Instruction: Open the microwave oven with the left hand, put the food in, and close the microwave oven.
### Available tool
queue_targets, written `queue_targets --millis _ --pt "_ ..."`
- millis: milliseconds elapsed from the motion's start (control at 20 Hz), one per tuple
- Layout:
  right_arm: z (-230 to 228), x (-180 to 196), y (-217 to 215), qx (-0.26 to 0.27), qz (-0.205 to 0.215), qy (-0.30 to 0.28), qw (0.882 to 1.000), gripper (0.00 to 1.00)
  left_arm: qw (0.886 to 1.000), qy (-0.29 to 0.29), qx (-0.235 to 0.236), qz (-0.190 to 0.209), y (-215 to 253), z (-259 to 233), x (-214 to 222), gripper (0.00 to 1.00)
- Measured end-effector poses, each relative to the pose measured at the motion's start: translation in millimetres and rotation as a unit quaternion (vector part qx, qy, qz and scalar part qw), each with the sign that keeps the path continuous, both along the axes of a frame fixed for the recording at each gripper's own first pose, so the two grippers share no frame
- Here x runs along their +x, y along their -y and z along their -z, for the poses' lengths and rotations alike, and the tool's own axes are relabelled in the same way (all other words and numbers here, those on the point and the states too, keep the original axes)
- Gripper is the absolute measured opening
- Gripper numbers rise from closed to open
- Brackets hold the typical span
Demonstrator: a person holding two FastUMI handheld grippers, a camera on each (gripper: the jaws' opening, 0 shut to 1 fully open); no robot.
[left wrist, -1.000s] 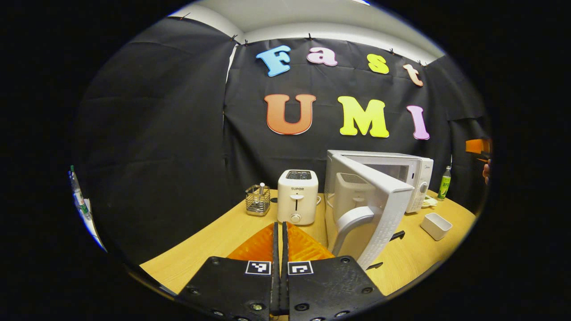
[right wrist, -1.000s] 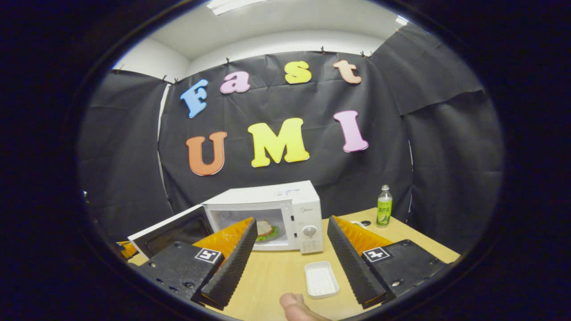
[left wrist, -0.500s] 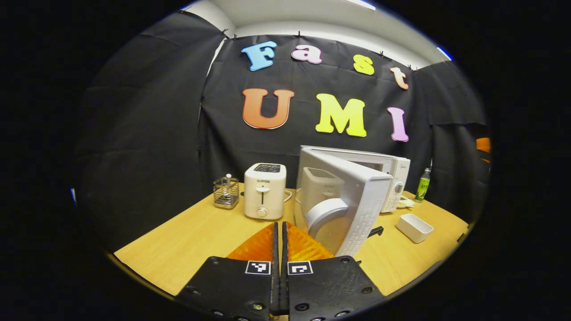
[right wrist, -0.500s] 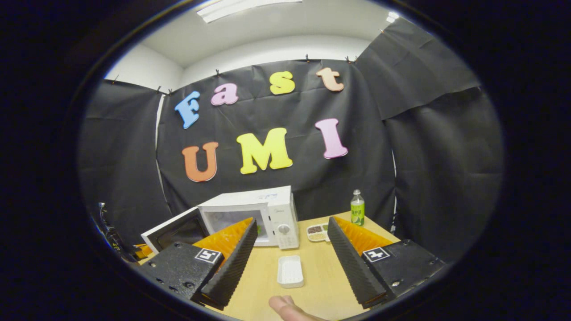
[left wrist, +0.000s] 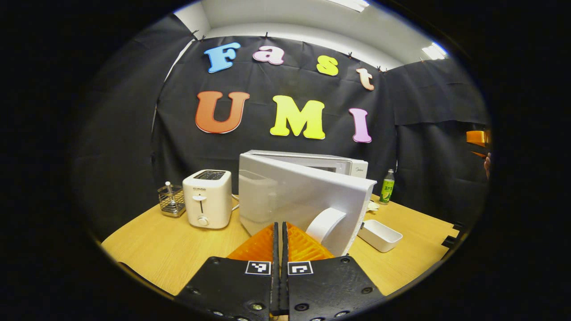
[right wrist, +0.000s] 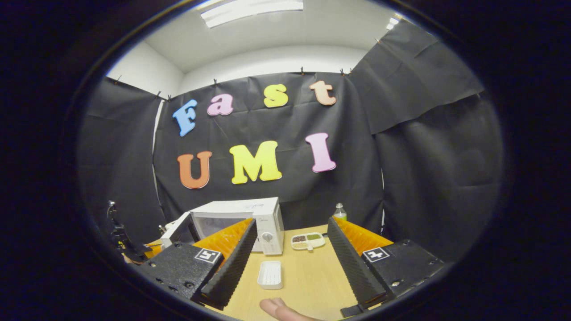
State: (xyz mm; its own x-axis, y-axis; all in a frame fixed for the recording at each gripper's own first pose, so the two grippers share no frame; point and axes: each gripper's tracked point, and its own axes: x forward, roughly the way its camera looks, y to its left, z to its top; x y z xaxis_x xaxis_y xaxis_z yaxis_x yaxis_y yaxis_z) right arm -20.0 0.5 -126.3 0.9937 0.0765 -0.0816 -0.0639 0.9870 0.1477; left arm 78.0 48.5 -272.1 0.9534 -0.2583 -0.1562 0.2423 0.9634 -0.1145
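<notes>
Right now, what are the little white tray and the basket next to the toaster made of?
The little white tray looks like glossy plastic or glazed ceramic: smooth, even white walls; the pictures can't settle which. The basket looks like shiny metal wire: a thin silvery see-through grid.

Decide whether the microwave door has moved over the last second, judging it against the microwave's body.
Yes. In the right gripper view the microwave door has swung in toward the microwave body, leaving a narrower opening; it is not yet shut.
</notes>
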Motion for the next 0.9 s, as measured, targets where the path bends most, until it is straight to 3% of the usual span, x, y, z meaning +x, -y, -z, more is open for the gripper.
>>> queue_targets --millis 100,150,200,400,450,500,550,600,650,700,750,800,900 --pt "1 0 3 0.006 -0.003 -0.001 1.0 1.0 1.0 -0.001 -0.001 0.01 16 2 10 0.0" --pt "1 0 4 0.01 -0.003 -0.001 1.0 0.91 1.0 -0.002 -0.001 0.016 24 5 16 0.0" --pt "2 2 7 0.011 -0.003 -0.001 1.0 1.0 1.0 -0.004 -0.002 0.021 32 7 22 0.0" --pt "6 7 5 0.013 -0.013 0.0 1.0 1.0 0.999 -0.005 -0.001 0.043 64 12 43 0.0" --pt "8 8 5 0.014 -0.015 -0.001 1.0 0.91 0.999 -0.006 -0.002 0.046 70 14 49 0.0" --pt "9 11 5 0.016 -0.017 -0.002 1.0 1.0 0.999 -0.007 -0.003 0.049 77 17 55 0.0" --pt "11 14 5 0.018 -0.018 -0.004 1.0 1.0 0.999 -0.008 -0.006 0.054 84 19 61 0.0" --pt "14 15 7 0.019 -0.019 -0.005 1.0 0.91 0.998 -0.01 -0.006 0.054 88 20 67 0.0" --pt "17 17 8 0.02 -0.021 -0.006 1.0 1.0 0.998 -0.008 -0.008 0.058 93 21 75 0.11" --pt "19 18 10 0.021 -0.022 -0.007 1.0 1.0 0.998 -0.01 -0.01 0.061 99 23 82 0.0" --pt "21 20 12 0.022 -0.023 -0.007 0.999 1.0 0.998 -0.014 -0.01 0.06 103 26 87 0.0" --pt "23 23 14 0.023 -0.022 -0.009 0.999 0.91 0.998 -0.017 -0.011 0.061 106 29 93 0.0" --pt "27 26 19 0.024 -0.021 -0.011 0.999 0.91 0.998 -0.021 -0.016 0.06 115 33 107 0.0"
